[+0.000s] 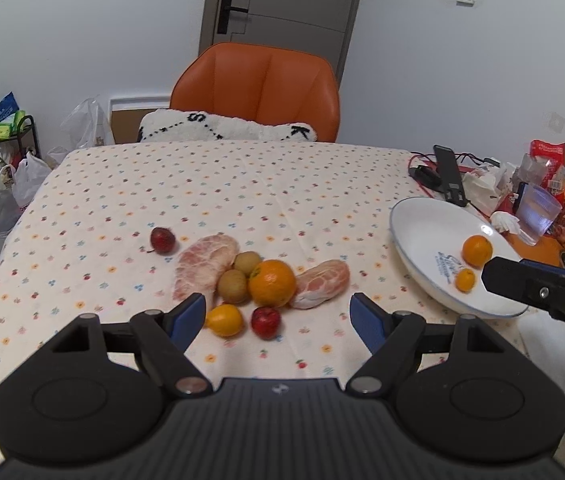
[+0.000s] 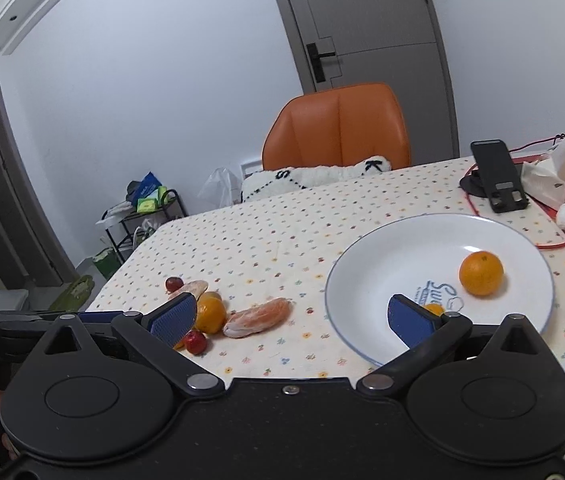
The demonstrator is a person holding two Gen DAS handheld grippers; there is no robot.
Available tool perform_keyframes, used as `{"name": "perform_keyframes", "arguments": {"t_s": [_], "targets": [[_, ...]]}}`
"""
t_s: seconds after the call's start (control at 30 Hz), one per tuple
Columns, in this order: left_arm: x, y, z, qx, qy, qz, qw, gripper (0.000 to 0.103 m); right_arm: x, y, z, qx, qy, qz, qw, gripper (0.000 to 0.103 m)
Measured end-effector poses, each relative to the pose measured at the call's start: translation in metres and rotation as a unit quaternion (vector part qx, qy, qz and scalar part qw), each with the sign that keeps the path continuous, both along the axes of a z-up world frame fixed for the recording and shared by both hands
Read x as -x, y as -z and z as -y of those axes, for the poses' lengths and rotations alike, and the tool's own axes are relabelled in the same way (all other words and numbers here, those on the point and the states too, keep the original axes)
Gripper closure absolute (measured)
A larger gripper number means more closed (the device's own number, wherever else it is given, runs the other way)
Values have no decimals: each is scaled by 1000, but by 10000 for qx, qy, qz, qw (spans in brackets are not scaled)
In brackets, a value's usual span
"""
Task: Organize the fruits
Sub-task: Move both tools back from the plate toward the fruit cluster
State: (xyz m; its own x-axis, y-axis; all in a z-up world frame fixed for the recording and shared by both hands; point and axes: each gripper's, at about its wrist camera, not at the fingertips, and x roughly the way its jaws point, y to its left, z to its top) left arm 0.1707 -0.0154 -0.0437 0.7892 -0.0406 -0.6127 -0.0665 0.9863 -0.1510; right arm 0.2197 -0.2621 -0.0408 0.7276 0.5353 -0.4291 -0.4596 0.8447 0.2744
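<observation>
A pile of fruit lies mid-table: a big orange (image 1: 272, 283), two peeled pomelo pieces (image 1: 202, 266) (image 1: 322, 283), two brown kiwis (image 1: 233, 286), a small yellow citrus (image 1: 224, 320), a red fruit (image 1: 265, 322) and another red fruit (image 1: 162, 239) apart at the left. My left gripper (image 1: 278, 318) hovers open just before the pile, holding nothing. The white plate (image 2: 362, 280) at the right holds an orange (image 2: 481, 273) and a small kumquat (image 2: 434, 309). My right gripper (image 2: 292, 320) stands open at the plate's near left rim, empty; its body also shows in the left view (image 1: 538, 288).
An orange chair (image 1: 256, 92) with a white cushion stands behind the table. A phone on a stand (image 1: 450, 176), red cable, tissues, a plastic cup (image 1: 538, 214) and snack packets crowd the far right. Bags and a rack sit on the floor at the left.
</observation>
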Motion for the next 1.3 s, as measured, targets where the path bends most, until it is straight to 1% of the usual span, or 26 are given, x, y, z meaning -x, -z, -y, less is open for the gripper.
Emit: {"name": "perform_keyframes", "arguments": {"t_s": [0.1,0.2,0.37,0.47,0.5,0.53,0.57,0.6,0.63,0.73,0.83,0.93,1.0,1.03,1.2,1.3], "targets": [[1,5,-8,75,-59,-14,10000,25,-1,3,-8,117,7,-21,9999,0],[1,9,-14,91,-127,-2,9999,26,-1,5,-15,112,-115,-30,9999,0],[1,14,-22,150,-165,49,9997,33,-2,8,-30,167,-285,-46,9994,0],[1,18,-28,210,-178,43,9996,49,-4,11,-39,263,-412,-148,9987,0],[0,20,-29,243,-170,26,9996,57,-4,13,-42,282,-468,-191,9983,0],[-1,21,-31,276,-165,16,9995,62,-6,14,-44,292,-529,-237,9979,0],[-1,22,-32,301,-163,18,9994,64,-6,16,-47,298,-600,-282,9974,0],[-2,23,-33,311,-159,22,9994,69,-6,17,-50,294,-685,-324,9967,0],[-2,24,-34,317,-145,31,9994,72,-6,19,-53,277,-764,-344,9961,0],[-4,26,-35,341,-94,20,9994,76,-6,21,-59,323,-854,-349,9952,0],[-7,30,-37,383,-66,-35,9992,76,-8,22,-64,326,-942,-397,9942,2],[-8,31,-40,399,-108,-29,9991,76,-11,24,-68,311,-1027,-477,9931,10],[-8,30,-43,428,-133,-7,9990,77,-15,26,-72,308,-1064,-542,9924,20],[-8,29,-45,438,-136,8,9989,76,-16,28,-73,295,-1084,-583,9920,23],[-11,26,-53,417,-185,56,9989,77,-26,35,-82,195,-1186,-803,9895,42],[-15,29,-59,428,-268,12,9987,77,-29,40,-89,134,-1257,-906,9878,49]]}}
